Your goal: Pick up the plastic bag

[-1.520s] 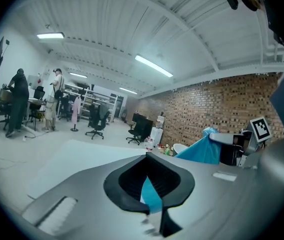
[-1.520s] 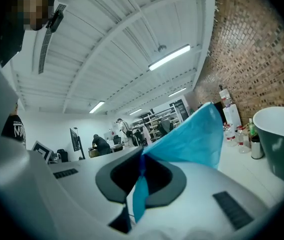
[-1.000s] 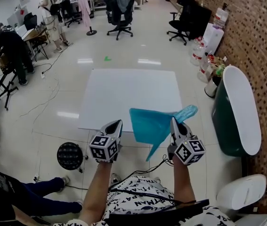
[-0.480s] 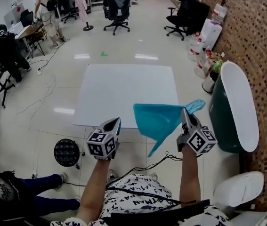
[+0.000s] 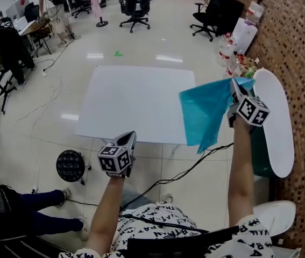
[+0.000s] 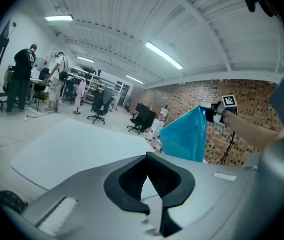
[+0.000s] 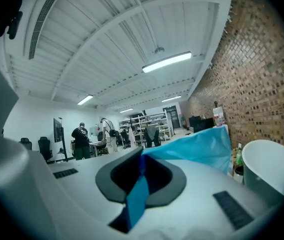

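Plastic bag [image 5: 206,112] swung right, right tongs [image 5: 232,86] clamped

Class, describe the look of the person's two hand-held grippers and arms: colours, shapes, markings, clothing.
The left hand-held gripper and right hand-held gripper are pale grey, tapered, with dark-lined jaws; each bears a cube of black-and-white square markers. The shirt is white with black lettering.
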